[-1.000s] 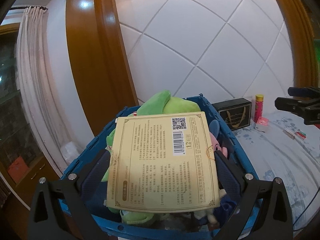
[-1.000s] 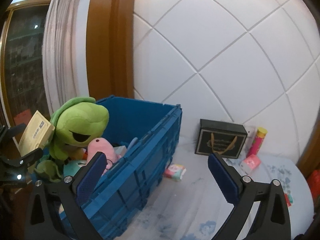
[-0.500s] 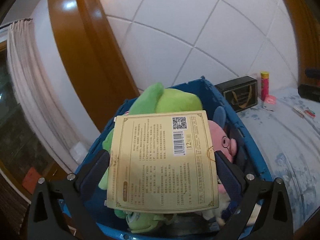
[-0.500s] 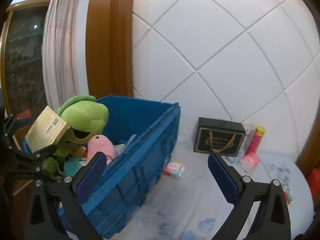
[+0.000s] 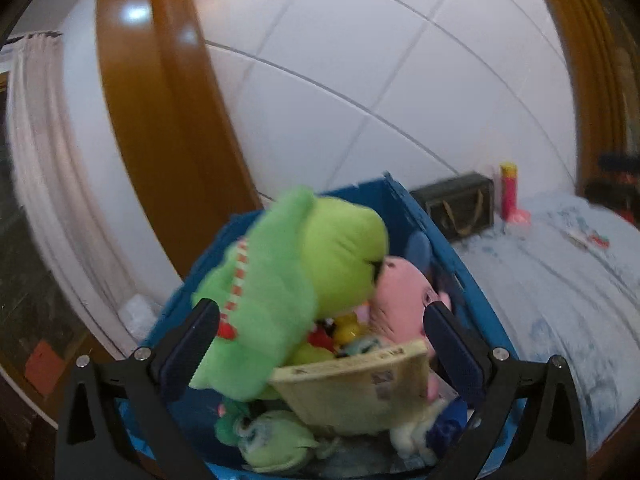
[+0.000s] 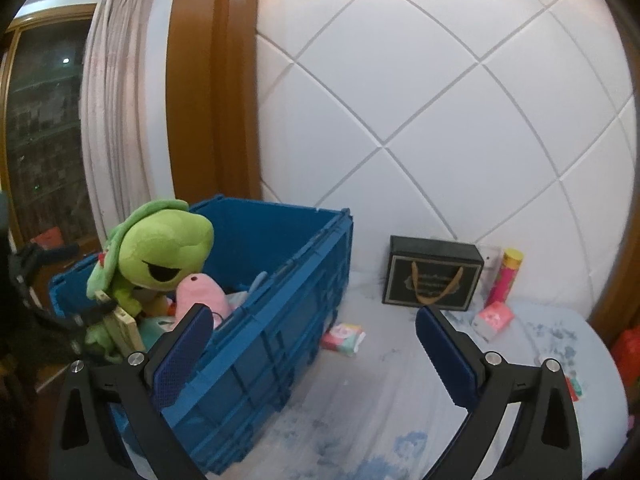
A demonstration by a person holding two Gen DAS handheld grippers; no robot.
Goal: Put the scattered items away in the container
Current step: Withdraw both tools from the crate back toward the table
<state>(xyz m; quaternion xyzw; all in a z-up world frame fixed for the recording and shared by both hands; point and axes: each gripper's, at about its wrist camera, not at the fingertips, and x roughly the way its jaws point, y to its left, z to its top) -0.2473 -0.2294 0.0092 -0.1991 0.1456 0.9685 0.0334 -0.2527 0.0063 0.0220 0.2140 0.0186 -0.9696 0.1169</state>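
The blue crate point(image 6: 280, 320) stands on the bed, filled with a green frog plush point(image 5: 304, 280), a pink plush point(image 5: 400, 304) and smaller toys. The beige box point(image 5: 360, 392) lies tilted among the toys, loose between the fingers of my left gripper point(image 5: 320, 344), which is open just above the crate. The box also shows at the crate's left end in the right wrist view point(image 6: 124, 328). My right gripper point(image 6: 312, 356) is open and empty over the bed beside the crate. A small pink-green packet point(image 6: 344, 338) lies next to the crate.
A black gift box point(image 6: 432, 278) stands against the tiled wall, with a pink-yellow tube point(image 6: 505, 276) and a pink packet point(image 6: 494, 318) beside it. Small red items point(image 5: 592, 240) lie on the bedsheet point(image 6: 400, 400). A wooden pillar point(image 6: 208, 100) and curtain point(image 6: 116, 120) stand behind the crate.
The beige box was held flat between my left fingers; now it has dropped out of the grip into the crate and the fingers stand apart. The right gripper stayed still.
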